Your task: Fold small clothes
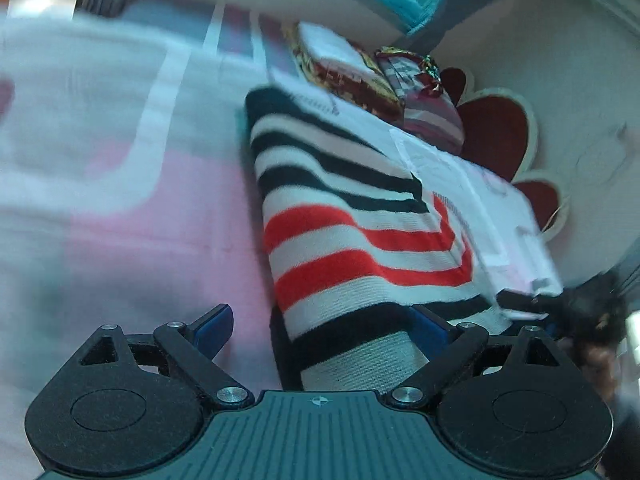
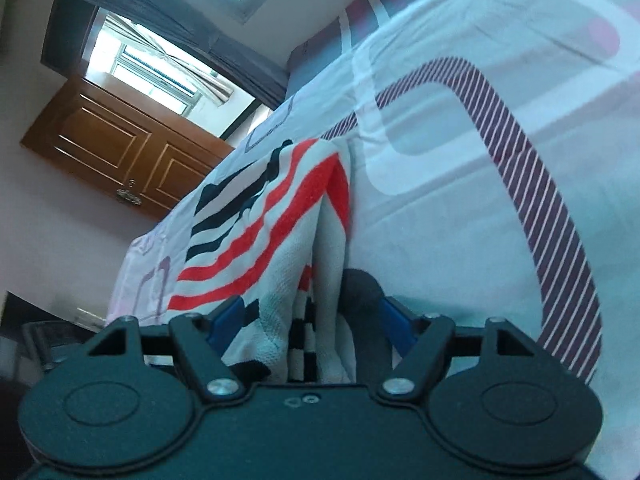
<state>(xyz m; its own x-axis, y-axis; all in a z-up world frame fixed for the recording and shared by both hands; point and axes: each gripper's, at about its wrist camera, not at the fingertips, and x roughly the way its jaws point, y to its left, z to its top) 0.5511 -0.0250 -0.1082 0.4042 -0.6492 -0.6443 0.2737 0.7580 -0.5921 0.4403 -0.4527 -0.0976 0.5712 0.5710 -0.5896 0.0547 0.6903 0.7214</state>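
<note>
Striped sweater (image 1: 352, 216) is lying on the bed (image 1: 120, 184), which takes up most of both views with its pink and white patterned sheet. It's a knit thing with black, white and red bands, folded over on itself, and its near end runs right into both grippers.

Biggest thing relative to the sweater: the bed sheet (image 2: 460, 200) spreads out under and around it on all sides. Beyond the sweater in the left wrist view there's a pile of red and white patterned pillows (image 1: 360, 76), and next to those a dark red scalloped headboard (image 1: 496, 132). In the right wrist view a brown wooden door (image 2: 120, 148) stands past the far edge of the bed, with a window (image 2: 152, 68) above it.

Left gripper (image 1: 320, 324) points along the sweater, angled low toward the bed; its blue fingers (image 1: 216, 324) are spread wide, with the sweater's black and grey end lying between them, closer to the right one. Not clamped on anything as far as I can see.

Right gripper (image 2: 312, 320) is tilted hard sideways, so the bed looks like a slope. Its fingers (image 2: 230, 314) also sit apart, with a bunched fold of sweater filling the gap between them. Honestly can't tell if they're actually squeezing it or not.
</note>
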